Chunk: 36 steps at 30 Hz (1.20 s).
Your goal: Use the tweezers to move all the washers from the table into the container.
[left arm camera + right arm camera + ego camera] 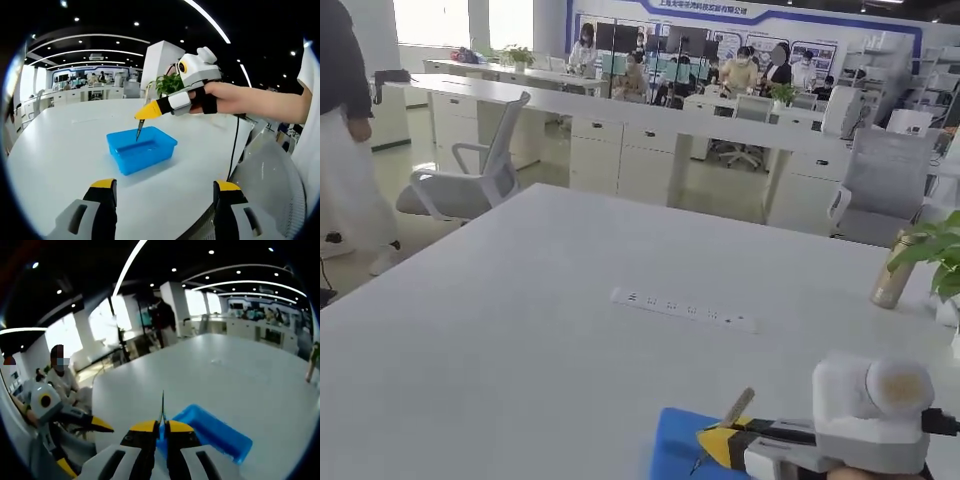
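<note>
My right gripper [715, 437] is at the bottom right of the head view, shut on a thin pair of tweezers [735, 408]. In the left gripper view the right gripper [142, 112] holds the tweezers [139, 131] point down, just over the blue container [141, 150]. The same container [680, 445] lies on the white table [520, 340] under the gripper. The right gripper view shows its jaws [160, 426] pressed together on the tweezers [162, 407], with the container [210, 432] just beyond. My left gripper [165, 187] stands wide open before the container, holding nothing, and appears as the left gripper [82, 445].
A white power strip [685, 309] lies mid-table. A gold bottle [895, 272] and a leafy plant [940, 255] stand at the right edge. A white office chair [470, 180] sits beyond the far left side, and a person [345, 130] stands there.
</note>
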Motion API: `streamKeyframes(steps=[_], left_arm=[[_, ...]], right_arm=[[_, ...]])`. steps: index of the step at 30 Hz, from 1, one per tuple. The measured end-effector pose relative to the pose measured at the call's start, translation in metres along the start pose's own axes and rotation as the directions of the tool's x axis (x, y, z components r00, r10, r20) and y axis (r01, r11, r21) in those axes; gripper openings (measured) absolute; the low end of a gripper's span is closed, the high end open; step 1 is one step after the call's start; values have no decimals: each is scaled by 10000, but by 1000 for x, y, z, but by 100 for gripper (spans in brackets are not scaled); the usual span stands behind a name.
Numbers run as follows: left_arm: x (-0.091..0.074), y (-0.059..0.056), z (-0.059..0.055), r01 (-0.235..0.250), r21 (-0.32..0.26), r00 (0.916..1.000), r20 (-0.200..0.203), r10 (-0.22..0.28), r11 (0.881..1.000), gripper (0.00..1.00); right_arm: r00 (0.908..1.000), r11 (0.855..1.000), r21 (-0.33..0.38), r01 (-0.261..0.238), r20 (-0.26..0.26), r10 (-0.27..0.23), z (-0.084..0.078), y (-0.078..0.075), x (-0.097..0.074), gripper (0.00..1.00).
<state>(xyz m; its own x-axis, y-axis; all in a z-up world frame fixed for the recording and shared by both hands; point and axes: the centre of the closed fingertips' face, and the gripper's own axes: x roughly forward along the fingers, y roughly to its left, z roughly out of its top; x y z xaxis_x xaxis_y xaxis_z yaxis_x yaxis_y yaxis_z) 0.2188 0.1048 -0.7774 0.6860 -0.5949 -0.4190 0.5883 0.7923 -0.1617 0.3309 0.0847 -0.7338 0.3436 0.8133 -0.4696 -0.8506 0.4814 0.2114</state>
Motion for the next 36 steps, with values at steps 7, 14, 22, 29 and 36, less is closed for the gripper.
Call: streamKeyframes(steps=[7, 14, 22, 29, 36], left_arm=[[0, 1, -3, -44, -44, 9999, -112, 43, 10000, 80], [0, -3, -2, 93, 108, 9999, -147, -91, 9999, 79], [1, -9, -5, 423, 333, 9986, -339, -412, 9985, 76], [0, -24, -19, 1320, 1357, 9846, -1328, -1140, 9819, 76], [-2, -35, -36, 2051, 2162, 9560, -2532, -1480, 9546, 65]], right_arm=[[9998, 10000, -27, -52, -166, 51, -21, 9, -13, 3], [9979, 9995, -261, 188, -623, -204, -56, 19, -23, 3], [9925, 9988, -415, 254, -1181, -301, -89, 36, -31, 4], [9834, 9931, -1148, 253, -1755, -453, -107, 42, -35, 4], [9705, 9674, -2532, -91, -2354, -524, -118, 58, -30, 4]])
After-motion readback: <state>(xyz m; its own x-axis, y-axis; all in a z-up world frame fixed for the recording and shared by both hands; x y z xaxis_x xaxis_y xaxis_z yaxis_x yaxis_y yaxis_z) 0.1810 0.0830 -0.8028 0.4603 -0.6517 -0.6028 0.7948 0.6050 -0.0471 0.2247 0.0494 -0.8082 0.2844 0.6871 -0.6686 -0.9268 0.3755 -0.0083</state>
